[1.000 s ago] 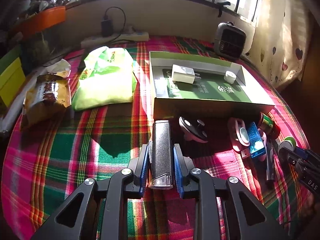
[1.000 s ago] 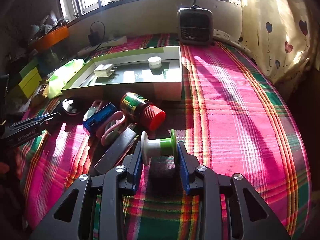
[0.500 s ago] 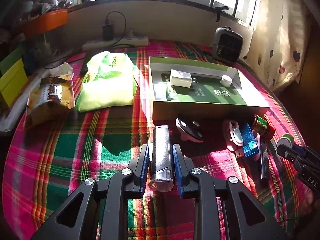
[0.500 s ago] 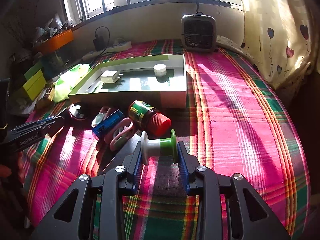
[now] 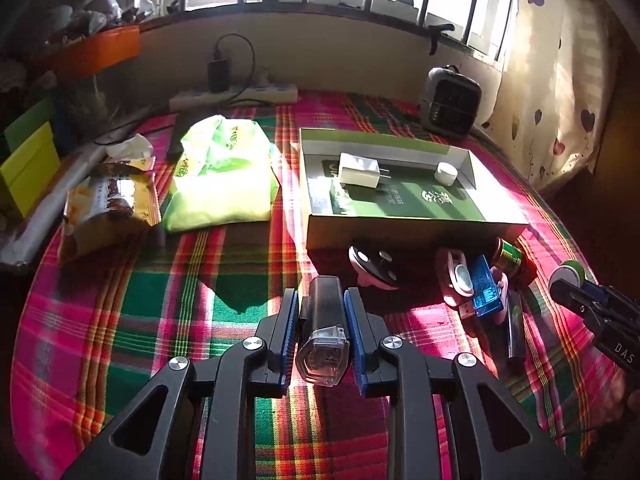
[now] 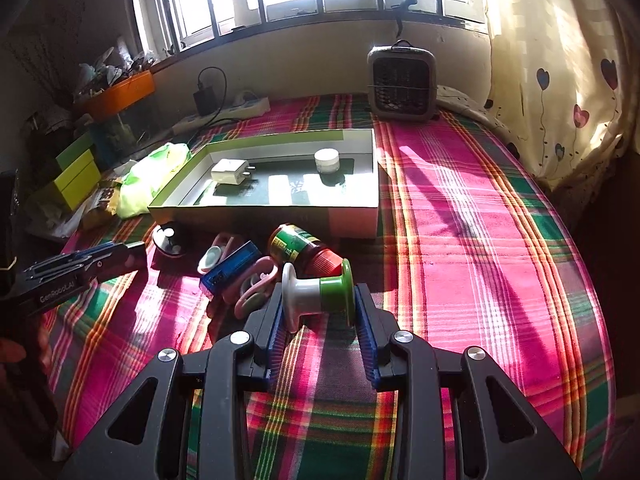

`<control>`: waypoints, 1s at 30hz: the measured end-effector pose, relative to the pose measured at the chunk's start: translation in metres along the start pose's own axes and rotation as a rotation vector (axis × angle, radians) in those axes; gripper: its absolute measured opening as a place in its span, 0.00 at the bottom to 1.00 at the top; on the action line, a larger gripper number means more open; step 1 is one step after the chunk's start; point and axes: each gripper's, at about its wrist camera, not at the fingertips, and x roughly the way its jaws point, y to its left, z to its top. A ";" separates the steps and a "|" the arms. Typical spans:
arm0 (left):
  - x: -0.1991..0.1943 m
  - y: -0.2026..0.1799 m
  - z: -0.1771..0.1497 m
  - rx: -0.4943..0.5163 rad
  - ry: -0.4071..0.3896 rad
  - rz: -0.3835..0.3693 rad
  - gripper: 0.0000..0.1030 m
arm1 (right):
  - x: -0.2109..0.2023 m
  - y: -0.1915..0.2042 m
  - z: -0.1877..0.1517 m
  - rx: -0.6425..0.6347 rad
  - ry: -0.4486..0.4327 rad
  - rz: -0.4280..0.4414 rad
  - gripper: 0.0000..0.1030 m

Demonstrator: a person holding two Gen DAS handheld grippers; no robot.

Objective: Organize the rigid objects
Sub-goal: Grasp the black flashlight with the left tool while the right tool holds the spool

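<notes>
Just in front of the green box (image 5: 416,224), above the plaid-covered desk (image 5: 168,304), both pairs of tongs are loaded. The left tongs (image 5: 322,336) pinch a dark, slim bike-light-like thing (image 5: 322,320) along its long sides, clear lens end toward the camera. It looks like hard plastic, stiff and fairly light, with smooth flanks that could slip, so a hold near the middle of the body seems wiser than one on the rounded lens.

The right tongs (image 6: 320,300) clamp a white-and-green spool (image 6: 316,296) end to end, a pad pressed on each flange. I would guess it is light and rigid; held across the flanges it cannot roll, but it could pivot if the squeeze eases.

Inside the box lie a white plug adapter (image 5: 359,170) and a small white jar (image 5: 447,173), with bare floor between them and the near wall. Just outside the near wall lies a jumble: a red-capped bottle (image 6: 308,248) on its side, a blue stick (image 6: 230,270), pink clips (image 6: 256,284), and a round black-and-pink piece (image 5: 374,268). The bottle would roll if nudged; it is best taken across its body.
</notes>
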 end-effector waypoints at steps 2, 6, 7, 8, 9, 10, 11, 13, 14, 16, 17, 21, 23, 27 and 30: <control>0.000 0.000 -0.003 0.004 0.005 0.002 0.22 | 0.000 0.000 0.000 0.000 0.000 0.003 0.33; 0.004 0.001 -0.009 -0.001 0.027 0.007 0.21 | 0.001 0.000 -0.001 0.004 0.000 0.008 0.33; 0.004 0.001 -0.010 -0.002 0.029 0.005 0.21 | 0.001 0.000 -0.001 0.004 0.001 0.008 0.33; 0.004 0.000 -0.011 -0.002 0.026 0.005 0.21 | 0.001 0.000 -0.001 0.004 0.001 0.008 0.33; 0.003 -0.001 -0.011 0.001 0.026 0.005 0.21 | 0.001 0.000 -0.001 0.004 0.002 0.008 0.33; 0.004 -0.001 -0.012 0.004 0.028 0.004 0.21 | 0.001 0.000 -0.001 0.005 0.003 0.009 0.33; 0.004 -0.002 -0.012 0.003 0.030 0.001 0.21 | 0.001 -0.001 -0.001 0.007 0.002 0.009 0.33; 0.004 -0.002 -0.013 0.002 0.034 -0.008 0.21 | 0.001 -0.001 -0.001 0.007 0.001 0.010 0.33; 0.005 -0.002 -0.014 0.000 0.037 -0.008 0.21 | 0.001 -0.001 -0.001 0.007 0.001 0.010 0.33; 0.007 -0.002 -0.017 0.002 0.050 -0.001 0.21 | 0.001 -0.001 -0.001 0.008 0.002 0.011 0.33; 0.008 -0.002 -0.018 0.001 0.055 -0.001 0.22 | 0.001 -0.001 -0.001 0.008 0.001 0.011 0.33; 0.010 -0.004 -0.022 0.007 0.070 0.001 0.25 | 0.001 -0.001 -0.002 0.010 0.002 0.013 0.33; 0.010 -0.006 -0.023 0.017 0.069 0.008 0.26 | 0.001 -0.001 -0.002 0.010 0.003 0.013 0.33; 0.009 -0.006 -0.024 0.016 0.062 0.014 0.25 | 0.001 -0.001 -0.002 0.010 0.003 0.012 0.33; 0.009 -0.004 -0.024 0.009 0.063 0.006 0.21 | 0.001 -0.001 -0.002 0.009 0.003 0.012 0.33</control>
